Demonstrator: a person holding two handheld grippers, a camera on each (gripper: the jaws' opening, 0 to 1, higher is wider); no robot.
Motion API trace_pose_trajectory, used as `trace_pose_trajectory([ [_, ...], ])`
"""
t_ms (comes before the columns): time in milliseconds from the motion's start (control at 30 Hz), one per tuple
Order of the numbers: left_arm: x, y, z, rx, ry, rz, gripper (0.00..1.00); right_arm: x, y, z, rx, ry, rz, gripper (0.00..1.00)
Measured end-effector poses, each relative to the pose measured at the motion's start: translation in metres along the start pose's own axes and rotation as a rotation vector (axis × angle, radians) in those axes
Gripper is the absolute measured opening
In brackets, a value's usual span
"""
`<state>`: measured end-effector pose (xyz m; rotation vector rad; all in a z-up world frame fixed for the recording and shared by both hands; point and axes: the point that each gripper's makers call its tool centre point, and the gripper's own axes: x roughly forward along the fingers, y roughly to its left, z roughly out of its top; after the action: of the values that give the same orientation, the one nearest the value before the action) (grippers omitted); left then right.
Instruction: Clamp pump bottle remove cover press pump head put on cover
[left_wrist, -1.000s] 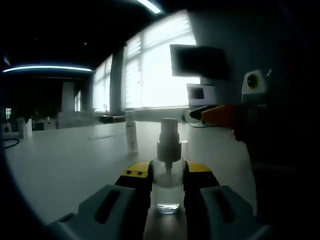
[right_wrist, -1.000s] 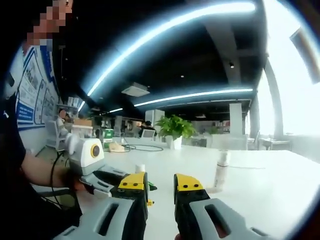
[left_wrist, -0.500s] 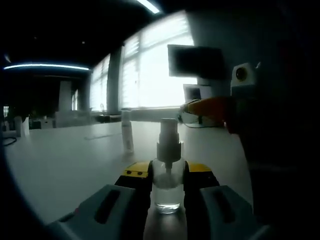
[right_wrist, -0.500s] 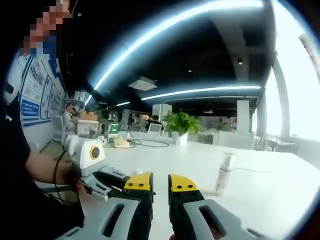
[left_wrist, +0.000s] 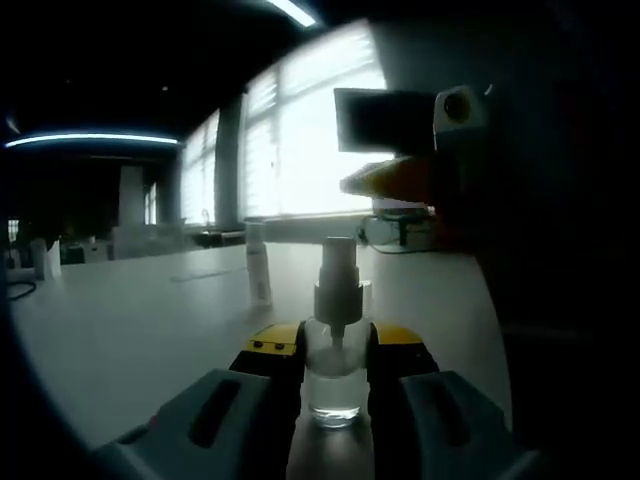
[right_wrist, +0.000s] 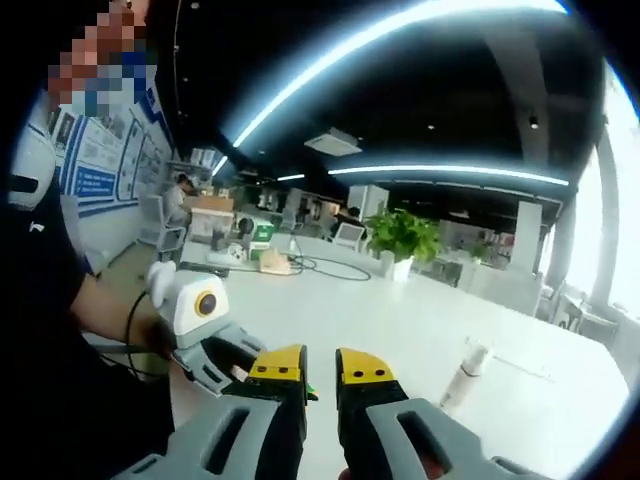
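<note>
A small clear pump bottle (left_wrist: 333, 375) with a white pump head (left_wrist: 337, 275) stands on the white table (left_wrist: 130, 330). My left gripper (left_wrist: 335, 345) is shut on the bottle's body, its yellow-tipped jaws on either side. A slim pale cover (left_wrist: 258, 265) stands upright on the table behind and left of the bottle, seen in the right gripper view as the cover (right_wrist: 463, 375). My right gripper (left_wrist: 378, 180) hovers above and to the right of the pump head, clear of it. In its own view the right gripper (right_wrist: 321, 365) is shut with nothing between the jaws, above the left gripper (right_wrist: 232, 358).
A dark monitor (left_wrist: 385, 118) stands at the far side before bright windows (left_wrist: 300, 150). A person (right_wrist: 45, 330) is close on the left, a hand on the left gripper. A potted plant (right_wrist: 403, 235) and desk clutter (right_wrist: 250, 250) lie far across the table.
The right gripper has risen and drifted toward the space over the pump head, and its jaws have drawn closer together. The left gripper still holds the bottle in place.
</note>
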<state>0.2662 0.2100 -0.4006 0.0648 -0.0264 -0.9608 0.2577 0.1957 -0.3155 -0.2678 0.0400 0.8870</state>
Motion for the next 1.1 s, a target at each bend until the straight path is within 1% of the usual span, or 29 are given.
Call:
trace_pose_trajectory([
  [167, 0.000, -0.001, 0.001, 0.000, -0.002, -0.002, 0.16, 0.003, 0.001, -0.001, -0.020, 0.014, 0.013, 0.07],
  [233, 0.000, -0.001, 0.002, -0.007, -0.005, -0.005, 0.16, 0.003, 0.002, -0.001, -0.024, 0.015, 0.018, 0.07],
  [267, -0.001, 0.000, 0.005, -0.028, -0.019, -0.010, 0.16, 0.004, 0.004, 0.000, -0.019, 0.013, 0.024, 0.07],
  [333, -0.002, 0.001, 0.007, -0.037, -0.028, -0.010, 0.16, 0.004, 0.005, -0.001, -0.021, 0.018, 0.030, 0.08],
  [533, -0.002, 0.001, 0.007, -0.047, -0.033, -0.009, 0.15, 0.005, 0.006, 0.002, -0.056, 0.042, 0.056, 0.07],
  [633, -0.002, 0.000, 0.007, -0.054, -0.034, -0.009, 0.15, 0.005, 0.011, 0.006, -0.120, 0.081, 0.106, 0.05],
  [700, -0.002, -0.001, 0.007, -0.054, -0.036, -0.016, 0.15, 0.006, 0.016, 0.008, -0.184, 0.129, 0.155, 0.03],
  [733, -0.002, -0.002, 0.007, -0.054, -0.036, -0.017, 0.15, 0.006, 0.020, 0.007, -0.209, 0.167, 0.182, 0.03],
  [767, -0.002, -0.002, 0.007, -0.057, -0.037, -0.016, 0.15, 0.006, 0.022, 0.008, -0.252, 0.191, 0.202, 0.03],
  [867, -0.002, -0.001, 0.007, -0.063, -0.038, -0.013, 0.15, 0.008, 0.030, 0.012, -0.346, 0.244, 0.263, 0.02],
  [900, -0.002, -0.001, 0.007, -0.064, -0.039, -0.011, 0.15, 0.009, 0.030, 0.012, -0.373, 0.258, 0.277, 0.00],
  [967, -0.002, -0.002, 0.007, -0.057, -0.041, -0.012, 0.15, 0.013, 0.029, 0.016, -0.404, 0.265, 0.279, 0.00],
  [1100, -0.003, -0.001, 0.006, -0.057, -0.040, -0.011, 0.15, 0.016, 0.029, 0.021, -0.425, 0.293, 0.309, 0.00],
])
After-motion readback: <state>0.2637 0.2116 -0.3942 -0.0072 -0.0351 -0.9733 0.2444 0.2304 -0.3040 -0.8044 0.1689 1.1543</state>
